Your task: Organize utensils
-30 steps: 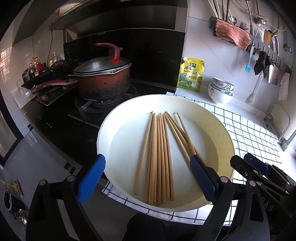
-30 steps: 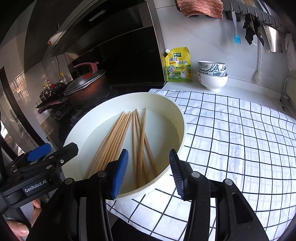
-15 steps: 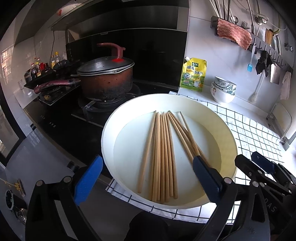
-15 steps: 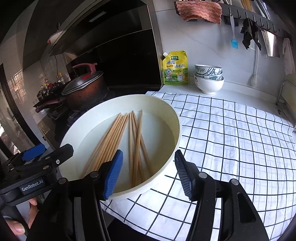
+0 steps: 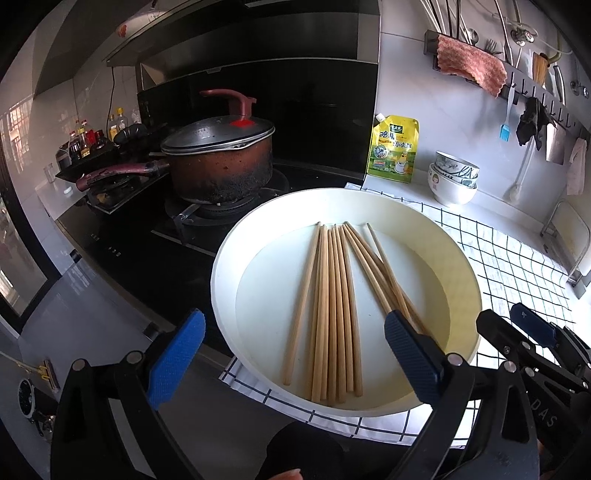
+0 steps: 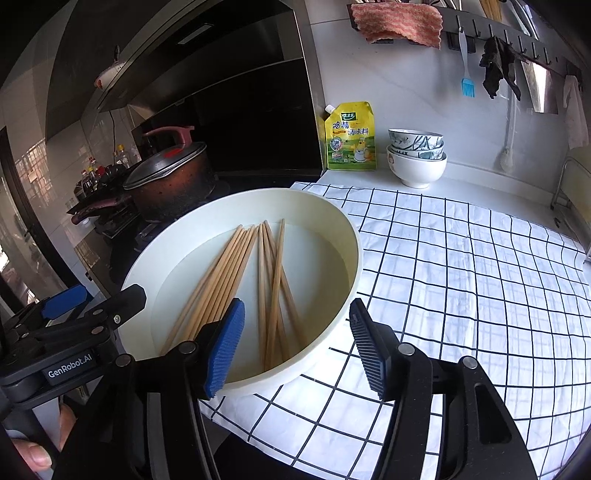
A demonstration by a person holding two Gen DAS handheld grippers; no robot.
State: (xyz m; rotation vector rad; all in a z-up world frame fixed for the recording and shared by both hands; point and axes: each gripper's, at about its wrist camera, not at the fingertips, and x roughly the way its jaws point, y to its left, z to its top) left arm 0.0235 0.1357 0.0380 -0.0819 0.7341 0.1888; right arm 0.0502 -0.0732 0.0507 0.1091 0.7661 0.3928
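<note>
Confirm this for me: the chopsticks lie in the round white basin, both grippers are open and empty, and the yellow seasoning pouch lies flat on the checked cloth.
Not quite. The yellow seasoning pouch stands upright against the wall beside the stacked bowls, off the checked cloth, as the right wrist view shows. The chopsticks do lie in the basin, and both the left gripper and right gripper are open and empty.

Home kitchen. Gas hob with scorched lidded pot (image 5: 221, 162) ahead-left of the left gripper (image 5: 291, 354); stacked bowls (image 6: 416, 157), seasoning pouch (image 6: 351, 137) and wall utensil rail (image 6: 509, 33) beyond the right gripper (image 6: 297, 347).
</note>
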